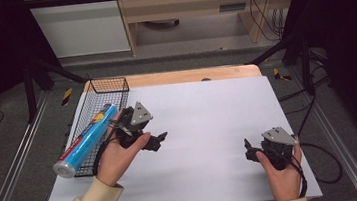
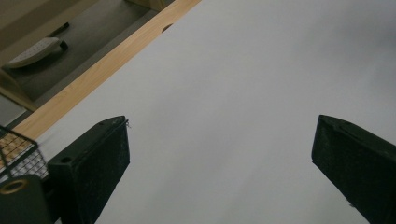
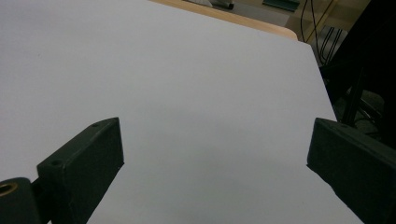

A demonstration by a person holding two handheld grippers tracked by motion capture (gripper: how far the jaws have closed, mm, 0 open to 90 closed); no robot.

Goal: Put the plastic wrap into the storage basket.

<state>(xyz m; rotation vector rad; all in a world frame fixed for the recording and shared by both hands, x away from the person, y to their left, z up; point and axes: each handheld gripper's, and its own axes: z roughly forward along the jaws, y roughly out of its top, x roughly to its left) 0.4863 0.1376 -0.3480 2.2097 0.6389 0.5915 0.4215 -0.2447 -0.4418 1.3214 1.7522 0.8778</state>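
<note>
The blue cylindrical foil-wrap roll with a silver end cap (image 1: 86,140) lies slanted in the black wire mesh basket (image 1: 109,82) at the table's left edge, its capped end jutting over the near rim. The placement step looks complete. The left gripper (image 1: 156,140) hovers just beside the basket over the white table sheet (image 1: 209,122), jaws spread wide and holding nothing. The right gripper (image 1: 248,152) sits well apart near the right front corner, jaws likewise wide apart and empty. Remaining work appears limited to seating the roll fully, if required.
</note>
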